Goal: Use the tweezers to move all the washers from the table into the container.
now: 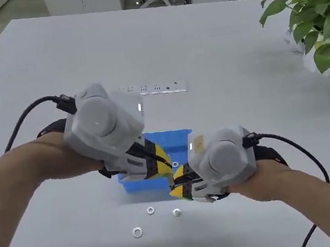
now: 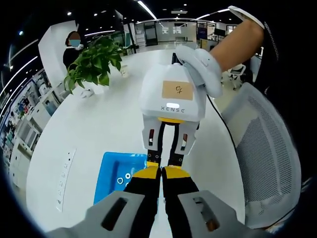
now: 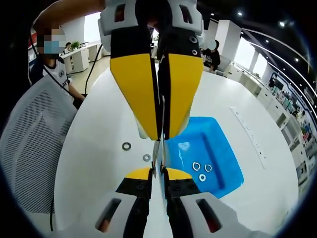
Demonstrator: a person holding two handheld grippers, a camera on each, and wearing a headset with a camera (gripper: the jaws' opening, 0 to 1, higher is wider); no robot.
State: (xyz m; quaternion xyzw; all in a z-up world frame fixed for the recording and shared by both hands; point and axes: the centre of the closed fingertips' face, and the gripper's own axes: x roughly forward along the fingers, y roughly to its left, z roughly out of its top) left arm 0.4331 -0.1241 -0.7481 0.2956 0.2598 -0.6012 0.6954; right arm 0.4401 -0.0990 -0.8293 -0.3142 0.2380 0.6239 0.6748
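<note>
The two grippers meet nose to nose over the near side of the blue container [image 1: 178, 137], and the reason seems to be the tweezers [image 3: 156, 156]. A thin metal strip comes out from between the clamped yellow jaws of the left gripper [image 3: 162, 138] and runs down to the tips of the right gripper [image 3: 159, 174]. The right gripper's jaws stand close on either side of the strip's lower end, but I cannot tell whether they pinch it or merely flank it. My guess is a hand-over or re-seating of the tool—one gripper holding it while the other finds a better hold—ahead of the next pick.

Three washers [image 1: 150, 211] lie loose on the table [image 1: 224, 59], between the container and the table's near edge, a little apart from one another. Three more rest flat on the container's floor, so the job looks about half done.

The table is a plain, matte, pale grey top, so I expect such thin, flat rings to be awkward to lift. A power strip [image 1: 150, 89] lies beyond the container toward the far edge, and a potted plant [image 1: 315, 8] stands at the right edge. Around it is an open office — ceiling strip lights, desks, a mesh chair [image 2: 267, 148].
</note>
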